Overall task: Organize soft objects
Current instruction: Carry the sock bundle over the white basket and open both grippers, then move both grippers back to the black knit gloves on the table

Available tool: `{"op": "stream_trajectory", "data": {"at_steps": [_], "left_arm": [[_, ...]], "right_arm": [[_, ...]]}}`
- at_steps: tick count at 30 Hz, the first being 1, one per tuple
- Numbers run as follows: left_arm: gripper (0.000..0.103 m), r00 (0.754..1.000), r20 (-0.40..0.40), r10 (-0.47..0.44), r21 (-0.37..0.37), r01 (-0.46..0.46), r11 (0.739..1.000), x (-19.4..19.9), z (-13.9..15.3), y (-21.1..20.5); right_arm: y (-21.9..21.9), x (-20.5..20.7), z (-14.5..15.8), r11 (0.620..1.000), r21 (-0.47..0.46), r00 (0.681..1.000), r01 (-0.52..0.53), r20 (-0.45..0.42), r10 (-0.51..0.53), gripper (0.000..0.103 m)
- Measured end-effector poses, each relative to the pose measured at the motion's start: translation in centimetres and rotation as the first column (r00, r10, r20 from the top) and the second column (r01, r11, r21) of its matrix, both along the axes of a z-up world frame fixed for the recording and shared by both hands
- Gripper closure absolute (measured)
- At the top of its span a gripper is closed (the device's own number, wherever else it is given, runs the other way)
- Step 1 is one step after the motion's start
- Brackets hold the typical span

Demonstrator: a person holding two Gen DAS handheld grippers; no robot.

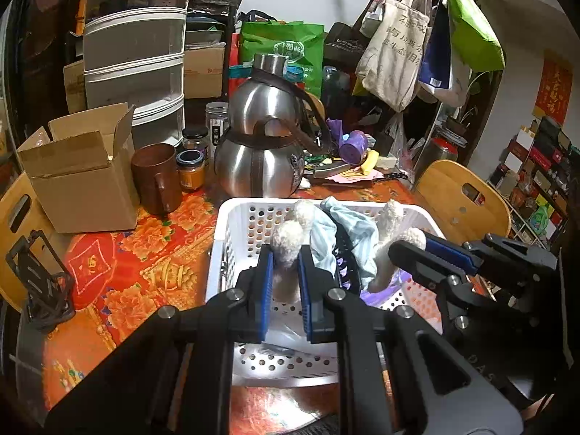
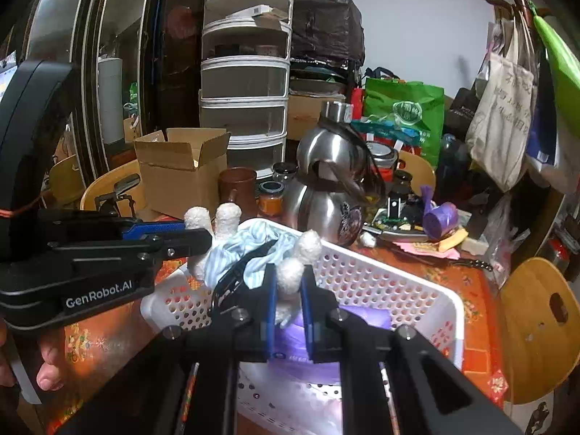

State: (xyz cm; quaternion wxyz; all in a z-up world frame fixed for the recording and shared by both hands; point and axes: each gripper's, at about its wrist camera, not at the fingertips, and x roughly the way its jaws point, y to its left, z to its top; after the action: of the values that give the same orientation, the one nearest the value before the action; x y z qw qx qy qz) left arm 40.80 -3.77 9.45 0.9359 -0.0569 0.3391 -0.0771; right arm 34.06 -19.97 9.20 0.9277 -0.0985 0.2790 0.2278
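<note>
Hand-held gripper pinching fluffy white sock.

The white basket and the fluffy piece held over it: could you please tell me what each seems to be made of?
White basket: apparently rigid moulded plastic, smooth, walls punched with round holes.
Fluffy piece: cream, nubbly pile like terry or fleece, probably soft fabric; both tongs grip it.

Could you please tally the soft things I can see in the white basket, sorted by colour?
White fuzzy pieces: 4, one in the left gripper, one in the right gripper
Pale blue cloth: 1
Purple item: 1
Total in the basket: 6
</note>
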Motion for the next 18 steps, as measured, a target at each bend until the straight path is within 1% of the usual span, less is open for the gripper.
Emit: {"op": "stream_trajectory", "data": {"at_steps": [2,3,4,5,6,7,8,10,14,18], "left_arm": [[0.089,1.0,-0.009,0.002,0.004,-0.002,1.0,0.1,-0.3,0.1],[0.081,1.0,-0.009,0.007,0.011,-0.007,1.0,0.1,-0.4,0.1],[0.062,1.0,-0.005,0.015,0.024,-0.015,1.0,0.0,-0.4,0.1],[0.05,1.0,0.001,0.022,0.039,-0.022,0.999,-0.1,-0.5,0.0],[0.029,1.0,0.009,0.027,0.049,-0.028,0.998,-0.3,-0.4,0.1],[0.025,0.999,0.019,0.037,0.056,-0.038,0.998,-0.5,-0.4,0.1],[0.025,0.999,0.028,0.036,0.056,-0.038,0.998,-0.7,-0.2,0.2],[0.024,0.999,0.032,0.027,0.052,-0.029,0.998,-1.0,-0.1,0.3],[0.023,1.0,0.015,0.019,0.067,-0.02,0.998,-1.2,-0.3,0.3],[0.023,1.0,-0.008,0.02,0.067,-0.02,0.998,-1.3,-1.1,0.4]], "right_arm": [[0.0,0.0,-0.3,1.0,0.006,1.0,-0.005,0.001,0.005,0.092],[-0.1,0.0,-0.4,1.0,0.013,1.0,-0.005,0.003,0.005,0.087],[-0.2,0.0,-0.4,1.0,0.014,1.0,0.007,0.003,-0.007,0.072],[-0.4,0.0,-0.5,1.0,0.014,1.0,0.023,0.0,-0.023,0.059],[-0.7,0.0,-0.6,0.999,0.011,0.999,0.044,0.008,-0.044,0.035],[-1.0,-0.1,-0.6,0.998,0.004,0.998,0.063,0.021,-0.063,0.028],[-1.4,-0.1,-0.6,0.996,-0.002,0.996,0.086,0.026,-0.086,0.028],[-2.3,0.3,-0.9,0.995,0.021,0.995,0.1,-0.009,-0.1,0.028],[-3.6,0.6,-1.3,0.991,0.031,0.991,0.131,-0.046,-0.129,0.028],[-4.0,0.1,-1.5,0.99,0.024,0.989,0.139,-0.051,-0.138,0.023]]}}
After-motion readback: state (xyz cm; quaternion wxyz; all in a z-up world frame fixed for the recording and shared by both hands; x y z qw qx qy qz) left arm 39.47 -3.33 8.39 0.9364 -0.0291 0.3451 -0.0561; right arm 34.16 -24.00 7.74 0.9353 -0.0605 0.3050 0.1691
